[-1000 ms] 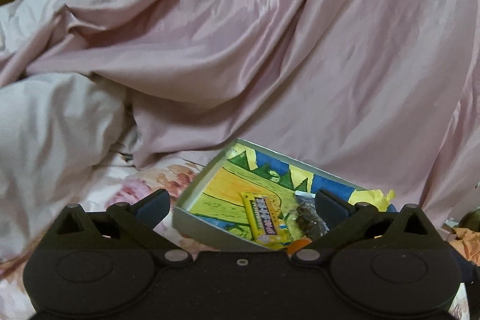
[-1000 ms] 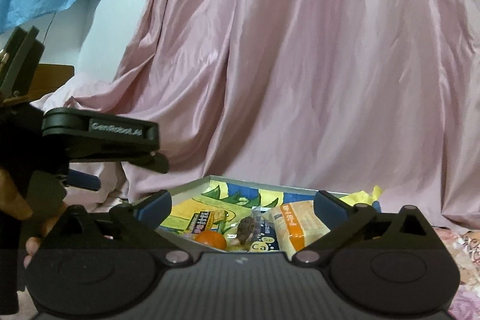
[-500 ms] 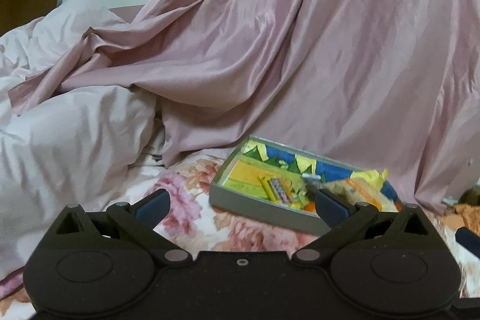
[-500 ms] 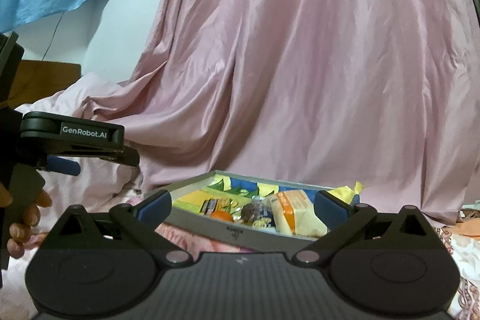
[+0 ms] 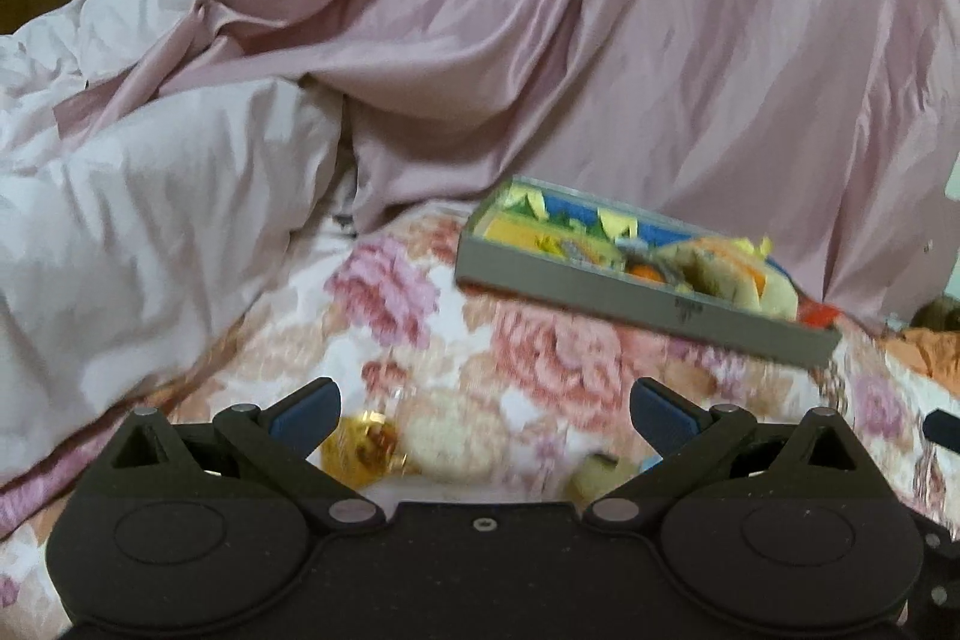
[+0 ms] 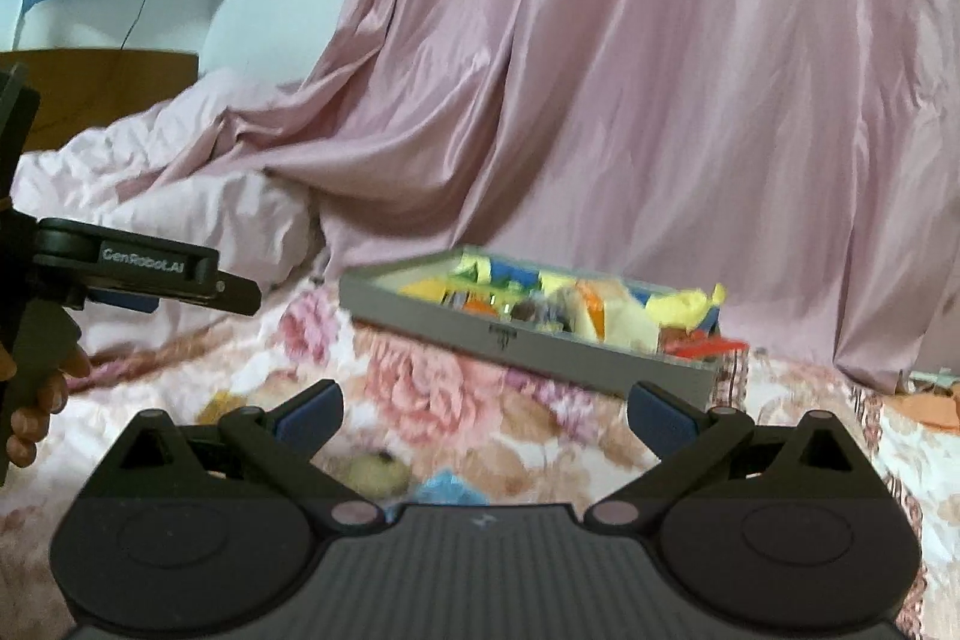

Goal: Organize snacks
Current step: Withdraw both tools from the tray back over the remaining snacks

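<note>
Both hand-held grippers have been drawn back from the snack tray [image 5: 636,289], which a second ago filled the lower foreground and is now seen well beyond the fingertips on the flowered bed cover [image 5: 540,358], toward its far edge against the pink drape [image 5: 630,40]. The left hand-held gripper [image 5: 483,409] and the right hand-held gripper [image 6: 483,409] are held with jaws apart and nothing between them. Loose snacks are now exposed at the bed's near edge, a gold-wrapped piece [image 5: 363,445] and a blue-wrapped piece [image 6: 444,487], so a further pickup is judged to be next.

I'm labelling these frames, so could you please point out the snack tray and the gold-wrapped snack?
snack tray [image 6: 540,340]: right wrist view, on its grey front wall.
gold-wrapped snack [image 5: 360,445]: left wrist view, on the wrapper's middle.
</note>
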